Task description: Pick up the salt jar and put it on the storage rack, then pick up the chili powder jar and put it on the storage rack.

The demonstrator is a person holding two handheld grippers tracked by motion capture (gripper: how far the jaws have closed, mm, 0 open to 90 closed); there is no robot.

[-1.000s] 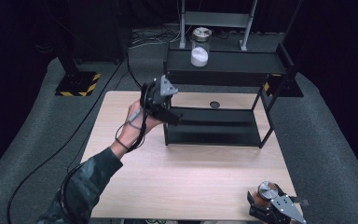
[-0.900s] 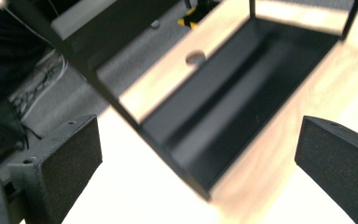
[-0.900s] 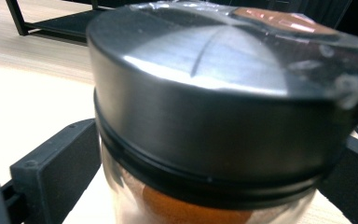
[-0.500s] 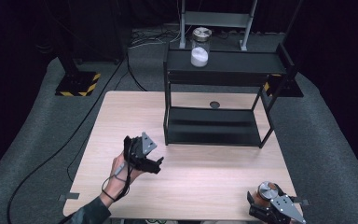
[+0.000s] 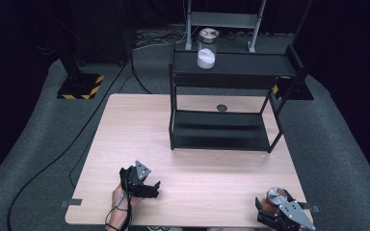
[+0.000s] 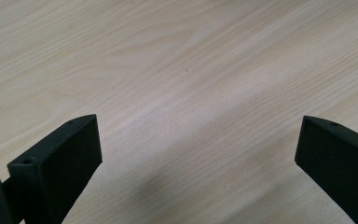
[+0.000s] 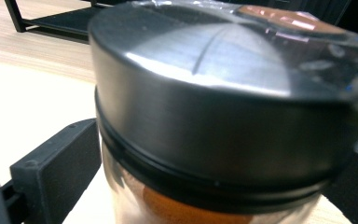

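Right gripper view: right hand-held gripper [image 7: 214, 154] clamps metal-lidded jar [image 7: 223, 93].

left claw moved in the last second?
Yes. The left claw has pulled back from beside the black shelf rack toward the table's near edge. Jaws open, empty.

The left claw [image 5: 147, 188] hovers near the table's [image 5: 212, 173] front-left corner. The right claw [image 5: 284, 217] at the front-right corner grips a metal-lidded jar [image 5: 274, 196]. A black shelf rack [image 5: 226, 130] stands toward the back edge, bearing a jar of white powder [image 5: 206, 48].
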